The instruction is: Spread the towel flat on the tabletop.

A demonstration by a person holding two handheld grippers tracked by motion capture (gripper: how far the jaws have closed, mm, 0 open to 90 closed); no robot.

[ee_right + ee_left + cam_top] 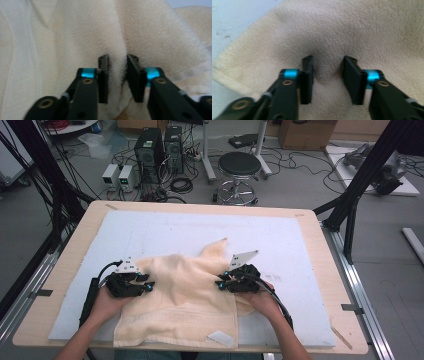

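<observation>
A cream towel point(185, 305) lies rumpled on the front half of the table, one corner point(218, 245) peaking up toward the back. My left gripper point(149, 281) rests on the towel's left side. In the left gripper view its jaws point(328, 65) stand apart, tips down on the towel point(362, 30), with flat cloth in the gap and no fold pinched. My right gripper point(221, 281) is at the towel's right side. In the right gripper view a raised fold of towel point(117, 50) fills the gap of the right gripper point(117, 62), and both pads press on it.
The towel lies on a pale mat point(150, 227) that covers most of the wooden table point(75, 250). A white label point(221, 336) shows on the towel's front edge. Beyond the table stand a black stool point(240, 167) and computer cases point(150, 147) among cables.
</observation>
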